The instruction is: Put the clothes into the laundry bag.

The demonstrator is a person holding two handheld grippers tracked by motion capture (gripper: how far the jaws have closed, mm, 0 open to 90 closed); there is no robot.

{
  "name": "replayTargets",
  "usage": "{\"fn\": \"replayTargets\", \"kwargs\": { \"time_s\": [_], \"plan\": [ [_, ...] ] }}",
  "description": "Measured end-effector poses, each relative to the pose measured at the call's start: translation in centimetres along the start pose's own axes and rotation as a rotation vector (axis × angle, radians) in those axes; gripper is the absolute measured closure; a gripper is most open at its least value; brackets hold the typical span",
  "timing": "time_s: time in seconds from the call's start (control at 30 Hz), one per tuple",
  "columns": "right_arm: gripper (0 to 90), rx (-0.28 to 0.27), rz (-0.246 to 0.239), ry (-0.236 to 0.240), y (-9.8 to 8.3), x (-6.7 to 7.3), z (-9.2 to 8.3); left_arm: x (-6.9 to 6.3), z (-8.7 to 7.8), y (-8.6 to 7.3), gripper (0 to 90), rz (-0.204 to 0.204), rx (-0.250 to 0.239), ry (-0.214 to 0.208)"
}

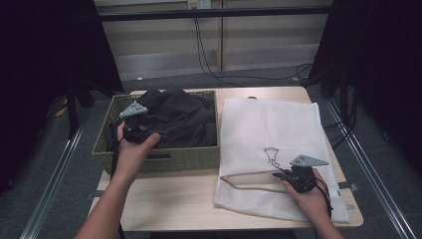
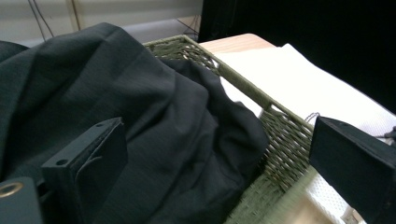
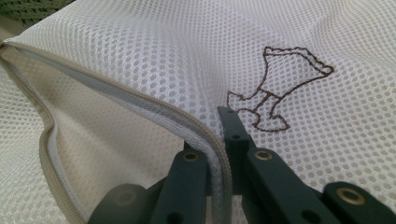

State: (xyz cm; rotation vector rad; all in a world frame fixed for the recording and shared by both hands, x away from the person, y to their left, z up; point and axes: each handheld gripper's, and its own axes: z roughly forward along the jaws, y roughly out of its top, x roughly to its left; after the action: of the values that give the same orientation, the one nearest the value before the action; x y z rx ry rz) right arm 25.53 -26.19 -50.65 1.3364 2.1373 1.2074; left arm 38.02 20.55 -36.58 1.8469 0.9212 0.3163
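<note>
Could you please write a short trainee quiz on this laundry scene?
1. True or false: the right tongs are shut on the mesh laundry bag.
2. What lies in the woven basket? A) white towels B) dark garment C) nothing
3. How do the left tongs' jaws stand?

Key: 1. True, on the bag's zip edge. 2. B, the dark garment. 3. Open, with nothing gripped.

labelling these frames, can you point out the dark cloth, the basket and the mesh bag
dark cloth (image 1: 181,119), high view, middle of the folds
basket (image 1: 191,157), high view, front woven wall
mesh bag (image 3: 154,51), right gripper view, upper layer above the open zip
</note>
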Motion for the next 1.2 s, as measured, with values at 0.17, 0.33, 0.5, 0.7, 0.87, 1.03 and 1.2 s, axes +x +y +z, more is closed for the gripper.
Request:
{"fn": "replayTargets", "kwargs": {
  "time_s": [0.17, 0.33, 0.5, 0.7, 0.87, 1.03, 1.2],
  "plan": [
    [88.8, 0.003, -0.005, 0.004, 0.0, 0.1, 0.0, 4.0, 2.7, 1.1, 7.1, -0.024, 0.082, 0.055],
    [88.8, 0.003, -0.006, 0.007, 0.0, 0.1, 0.0, 6.4, 4.8, 1.0, 12.7, -0.038, 0.184, 0.119],
    [88.8, 0.003, -0.006, 0.010, 0.0, 0.1, 0.0, 8.8, 7.1, -0.8, 14.6, -0.036, 0.363, 0.169],
    [88.8, 0.003, -0.015, 0.009, 0.0, 0.1, 0.0, 9.8, 7.5, -1.5, 69.6, -0.090, 0.485, 0.197],
    [88.8, 0.006, -0.014, 0.006, 0.0, 0.2, 0.0, 8.8, 7.4, -1.0, 85.7, -0.047, 0.447, -0.010],
    [88.8, 0.011, -0.020, 0.002, 0.0, 0.3, 0.1, 6.8, 5.9, 0.8, 85.6, -0.011, 0.164, -0.394],
    [88.8, 0.014, -0.023, 0.001, 0.0, 0.3, 0.1, 7.8, 5.4, 1.1, 60.1, -0.017, 0.099, -0.162]
  ]
}}
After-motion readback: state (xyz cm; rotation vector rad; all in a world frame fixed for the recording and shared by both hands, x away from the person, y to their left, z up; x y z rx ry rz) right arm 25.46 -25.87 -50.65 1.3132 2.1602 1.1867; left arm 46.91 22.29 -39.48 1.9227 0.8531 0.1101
